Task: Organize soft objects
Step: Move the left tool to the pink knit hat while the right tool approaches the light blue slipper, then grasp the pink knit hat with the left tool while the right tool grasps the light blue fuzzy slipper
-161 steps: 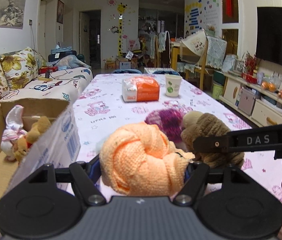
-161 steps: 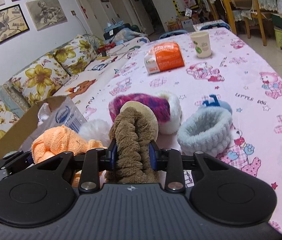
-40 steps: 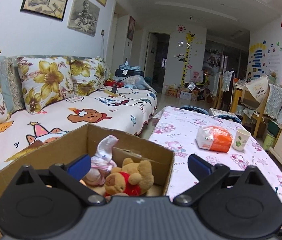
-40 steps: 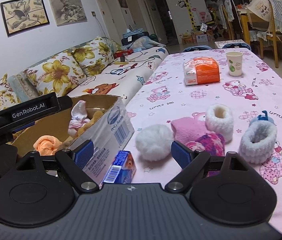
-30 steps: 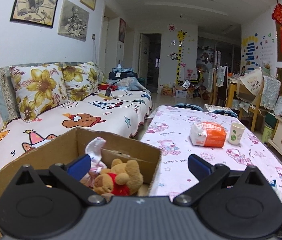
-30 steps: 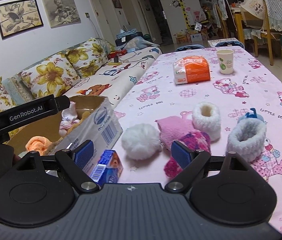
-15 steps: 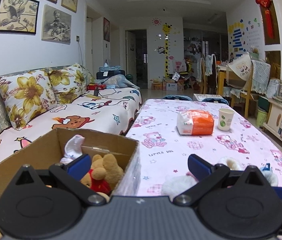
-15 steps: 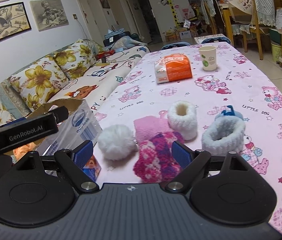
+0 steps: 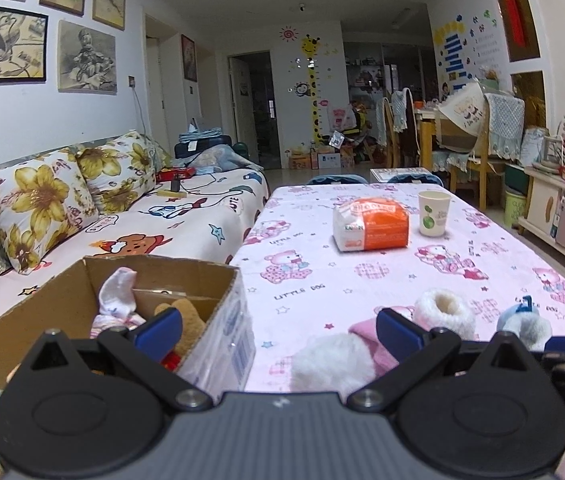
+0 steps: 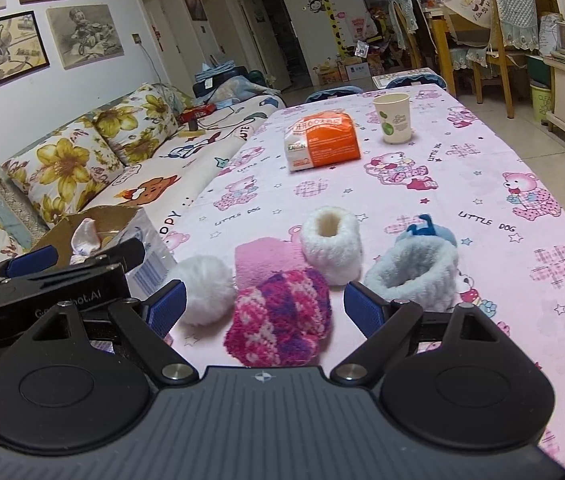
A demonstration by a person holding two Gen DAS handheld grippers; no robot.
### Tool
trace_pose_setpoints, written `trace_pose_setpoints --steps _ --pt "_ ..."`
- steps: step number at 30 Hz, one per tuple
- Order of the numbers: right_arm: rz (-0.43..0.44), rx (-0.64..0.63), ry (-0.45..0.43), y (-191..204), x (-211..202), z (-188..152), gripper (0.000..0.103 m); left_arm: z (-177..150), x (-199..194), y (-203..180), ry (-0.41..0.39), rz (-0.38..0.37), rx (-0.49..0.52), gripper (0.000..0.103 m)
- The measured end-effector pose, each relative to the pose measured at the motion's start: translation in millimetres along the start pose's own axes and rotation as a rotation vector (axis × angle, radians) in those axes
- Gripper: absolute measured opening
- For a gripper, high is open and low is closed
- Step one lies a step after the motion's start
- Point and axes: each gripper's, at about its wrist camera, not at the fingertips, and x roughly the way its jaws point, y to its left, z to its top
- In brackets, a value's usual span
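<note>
A pink-and-purple knit piece (image 10: pixel 278 316) is framed between the spread, empty right tongs (image 10: pixel 264 304), lying on the desk (image 10: pixel 482 168) just ahead of them, apparently lined up as the next item to be taken. Close around it are a white pompom (image 10: pixel 204 294) to the left, a pink cloth (image 10: pixel 262 258) behind, and a white bootie (image 10: pixel 330 242) and a blue bootie (image 10: pixel 416 272) to the right. The left tongs (image 9: pixel 278 330), also wide open and holding nothing, are held over the near corner of the box (image 9: pixel 218 308), where a plush bear (image 9: pixel 184 320) and a sock (image 9: pixel 116 292) have been collected. Farther ahead, a tissue pack (image 10: pixel 322 142) and a cup (image 10: pixel 392 118) are left standing, judged no part of the sorting.
</note>
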Motion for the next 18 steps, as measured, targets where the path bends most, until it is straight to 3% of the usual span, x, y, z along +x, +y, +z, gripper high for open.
trace_pose_setpoints --steps 18 --pt "-0.066 0.037 -0.015 -28 -5 1 0.103 -11 6 -33 0.033 -0.041 0.112 0.102"
